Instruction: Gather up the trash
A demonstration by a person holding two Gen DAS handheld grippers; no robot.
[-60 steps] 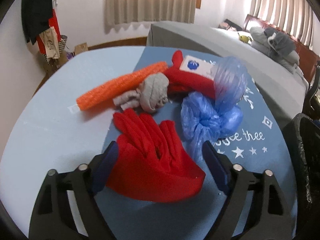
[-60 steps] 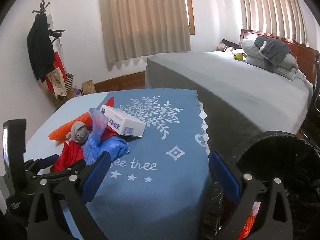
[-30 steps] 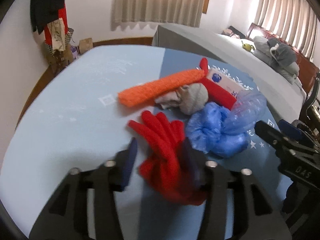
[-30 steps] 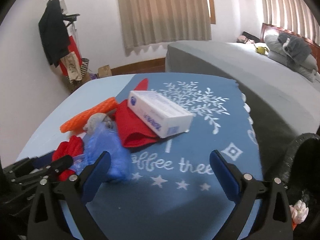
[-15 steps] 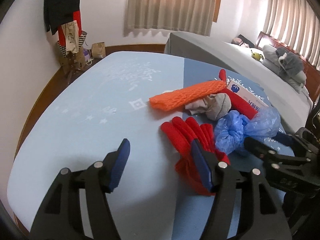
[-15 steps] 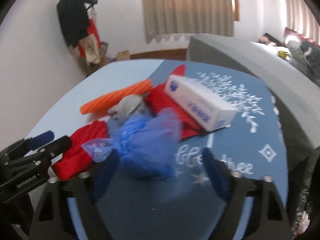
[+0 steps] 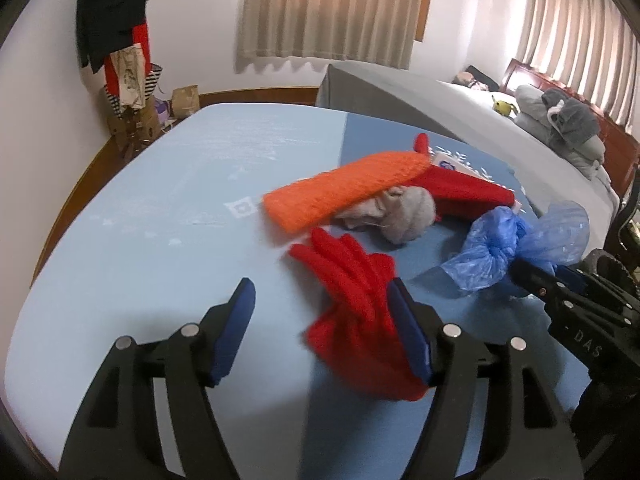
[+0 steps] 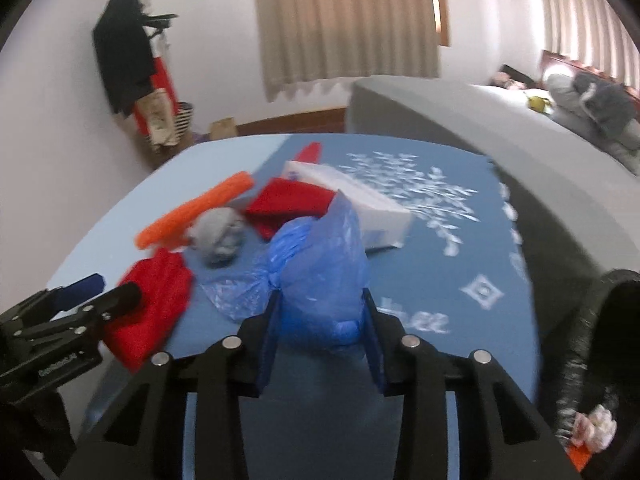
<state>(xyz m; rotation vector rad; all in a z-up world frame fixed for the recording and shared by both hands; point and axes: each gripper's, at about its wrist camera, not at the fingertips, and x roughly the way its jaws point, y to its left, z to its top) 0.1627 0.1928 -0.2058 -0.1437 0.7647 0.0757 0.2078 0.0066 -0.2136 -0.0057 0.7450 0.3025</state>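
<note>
We have the right gripper (image 8: 320, 336) clamped on the crumpled blue plastic bag (image 8: 320, 264), fingers pressed against both its sides, bag at the near edge of the pile on the surface (image 7: 160, 220). Left gripper (image 7: 320, 332) is spread wide, nothing between its fingers; the red glove (image 7: 352, 304) lies just beside its right finger, maybe touching, blur makes that hard to call. Progress looks early to us: some scraps already sit in the black trash bag (image 8: 600, 380) at lower right, but the orange knit sleeve (image 7: 344, 188), grey balled cloth (image 7: 404, 216), red cloth (image 8: 292, 204) and white carton (image 8: 360, 200) are all on the surface, uncollected. The blue bag is bunched with a pinched waist; its long axis runs roughly left-right in the left wrist view, one puffed end toward the trash bag side, the flatter end toward the red glove. It stands slightly up off the surface in the grip.
</note>
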